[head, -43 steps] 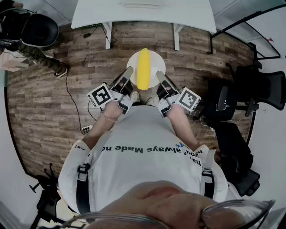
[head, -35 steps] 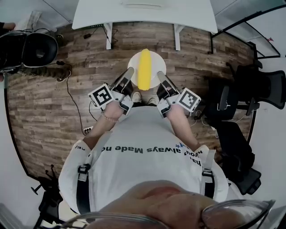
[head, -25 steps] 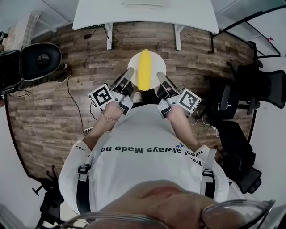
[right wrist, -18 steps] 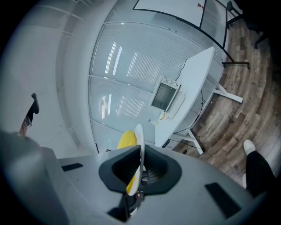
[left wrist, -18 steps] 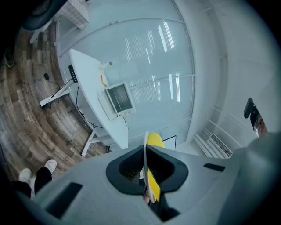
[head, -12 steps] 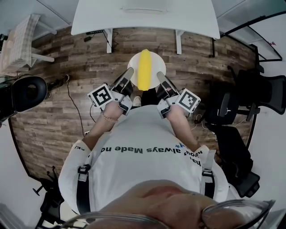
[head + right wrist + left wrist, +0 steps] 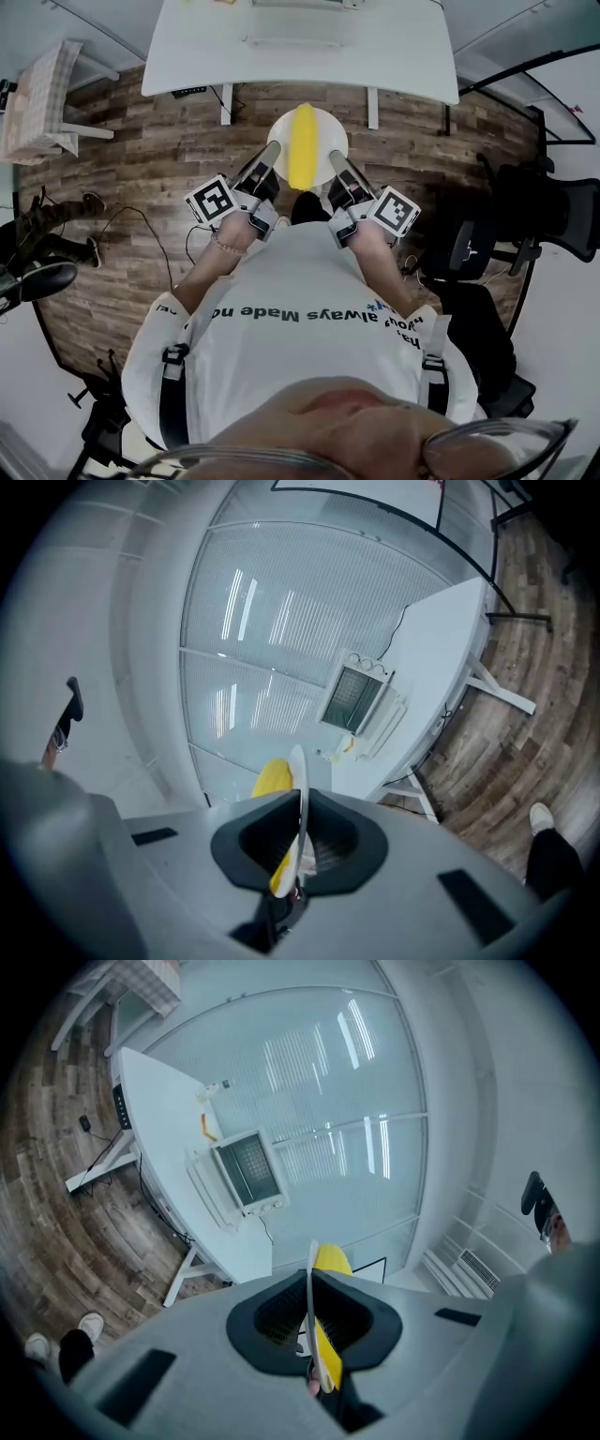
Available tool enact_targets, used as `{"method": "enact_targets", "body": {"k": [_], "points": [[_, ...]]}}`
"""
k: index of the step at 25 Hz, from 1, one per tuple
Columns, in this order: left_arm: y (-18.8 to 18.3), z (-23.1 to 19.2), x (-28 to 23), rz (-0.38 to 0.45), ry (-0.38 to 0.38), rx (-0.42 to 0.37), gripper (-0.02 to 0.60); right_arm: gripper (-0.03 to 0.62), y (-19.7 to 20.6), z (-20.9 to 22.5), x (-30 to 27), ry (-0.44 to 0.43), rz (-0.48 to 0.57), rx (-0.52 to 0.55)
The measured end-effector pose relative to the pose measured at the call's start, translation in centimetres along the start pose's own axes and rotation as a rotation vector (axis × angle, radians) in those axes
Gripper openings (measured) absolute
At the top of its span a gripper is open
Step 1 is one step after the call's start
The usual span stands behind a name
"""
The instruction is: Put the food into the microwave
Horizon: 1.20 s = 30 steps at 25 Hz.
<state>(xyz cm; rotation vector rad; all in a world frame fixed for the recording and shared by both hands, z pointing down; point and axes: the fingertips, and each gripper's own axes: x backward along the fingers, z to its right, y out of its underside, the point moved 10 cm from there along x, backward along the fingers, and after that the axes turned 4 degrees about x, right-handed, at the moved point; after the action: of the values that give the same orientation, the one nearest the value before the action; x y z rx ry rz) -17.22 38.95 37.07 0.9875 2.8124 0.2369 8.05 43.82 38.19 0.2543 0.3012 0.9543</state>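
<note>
Left hand-held gripper (image 7: 270,152) and right hand-held gripper (image 7: 334,157) are both pinching the plate (image 7: 324,141), carrying the yellow food (image 7: 301,145) (microwave (image 7: 246,1171) on the desk (image 7: 300,56) is probably needing opening next).

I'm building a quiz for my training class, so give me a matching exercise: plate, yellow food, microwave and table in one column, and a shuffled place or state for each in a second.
1. plate
2. yellow food
3. microwave
4. table

A. stands on the wood floor
B. rim clamped by the left gripper and the right gripper
C. sits on the table
D. lies on the plate

Pairs: 1-B, 2-D, 3-C, 4-A
</note>
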Motion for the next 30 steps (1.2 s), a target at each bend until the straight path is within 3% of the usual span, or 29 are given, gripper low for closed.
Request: {"method": "enact_targets", "body": {"k": [4,7,11,13,17,30], "points": [[-0.6,-0.2,-1.9,0.000,0.000,-0.052,0.017,0.023,-2.1,0.6,-0.7,-0.013,0.002,0.015],[-0.1,0.1,-1.7,0.023,0.028,0.011,0.017,0.023,-1.9,0.3,-0.5,-0.012,-0.001,0.027],[0.0,0.0,-1.8,0.031,0.038,0.004,0.017,0.023,-2.0,0.4,-0.5,-0.012,-0.002,0.039],[0.0,0.3,-3.0,0.039,0.046,0.007,0.017,0.023,-3.3,0.6,-0.7,-0.026,-0.004,0.047],[-0.4,0.5,-7.4,0.036,0.004,-0.059,0.017,0.023,-7.9,2.4,-1.4,-0.032,-0.015,0.044],[-2.6,-0.6,-12.2,0.057,0.017,0.021,0.017,0.023,-11.6,4.3,-4.8,-0.018,-0.026,0.027]]}}
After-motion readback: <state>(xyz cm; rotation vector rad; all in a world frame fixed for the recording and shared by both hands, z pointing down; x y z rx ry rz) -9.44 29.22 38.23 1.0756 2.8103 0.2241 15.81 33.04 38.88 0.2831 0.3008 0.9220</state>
